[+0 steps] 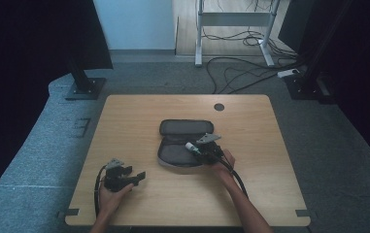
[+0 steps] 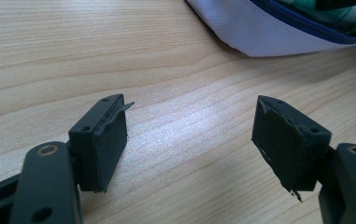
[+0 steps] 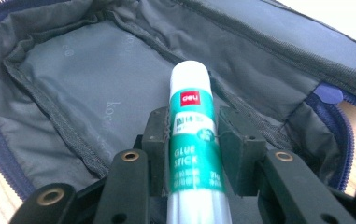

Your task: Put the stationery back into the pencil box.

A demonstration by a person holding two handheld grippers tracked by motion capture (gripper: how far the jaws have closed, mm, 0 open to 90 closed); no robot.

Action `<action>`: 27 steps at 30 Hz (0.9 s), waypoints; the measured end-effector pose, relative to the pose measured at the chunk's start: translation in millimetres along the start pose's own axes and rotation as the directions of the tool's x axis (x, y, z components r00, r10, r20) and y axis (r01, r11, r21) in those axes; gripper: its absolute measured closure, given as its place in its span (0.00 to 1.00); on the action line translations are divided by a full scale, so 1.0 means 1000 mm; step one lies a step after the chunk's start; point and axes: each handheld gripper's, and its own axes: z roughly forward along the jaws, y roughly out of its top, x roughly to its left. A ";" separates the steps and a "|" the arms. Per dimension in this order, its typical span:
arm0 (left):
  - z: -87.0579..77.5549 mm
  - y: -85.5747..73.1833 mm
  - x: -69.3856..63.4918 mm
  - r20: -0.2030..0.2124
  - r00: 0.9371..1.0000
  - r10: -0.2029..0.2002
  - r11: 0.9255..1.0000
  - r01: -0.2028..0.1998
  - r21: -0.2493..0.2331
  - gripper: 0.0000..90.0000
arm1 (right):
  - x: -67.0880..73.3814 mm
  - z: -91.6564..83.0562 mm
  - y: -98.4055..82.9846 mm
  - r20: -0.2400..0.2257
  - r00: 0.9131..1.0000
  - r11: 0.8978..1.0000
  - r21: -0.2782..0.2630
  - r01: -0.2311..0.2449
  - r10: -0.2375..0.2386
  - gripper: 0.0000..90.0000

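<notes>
While clamped: glue stick (image 3: 195, 140) over pouch (image 3: 87, 84).

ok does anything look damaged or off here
Yes: the left claw has worn pads, with frayed edges and a strip peeling off at the tip. Otherwise nothing stands out. The pencil case lies open on the table, and the right claw holds a glue stick over it.

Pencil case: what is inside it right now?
The open pencil case shows bare grey lining. The right gripper holds a glue stick above it. The jaws and stick cover the near part of the lining.
</notes>
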 end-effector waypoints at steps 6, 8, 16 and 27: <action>0.000 0.000 0.000 0.004 1.000 -0.006 1.000 0.006 -0.001 0.29 | 0.001 -0.005 0.002 0.001 1.000 0.999 -0.030 -0.021 0.021 0.60; 0.000 0.000 0.000 0.003 1.000 -0.007 1.000 0.007 0.000 0.29 | 0.002 -0.007 0.003 0.006 1.000 0.999 -0.040 -0.026 0.026 0.56; -0.002 0.000 0.000 -0.003 1.000 -0.008 1.000 0.008 -0.001 0.29 | 0.000 -0.025 0.005 -0.035 0.995 0.989 -0.118 -0.092 0.088 0.48; -0.001 0.000 0.000 -0.004 1.000 -0.002 1.000 0.003 0.001 0.29 | -0.001 -0.046 -0.007 -0.081 0.987 0.973 -0.172 -0.154 0.141 0.42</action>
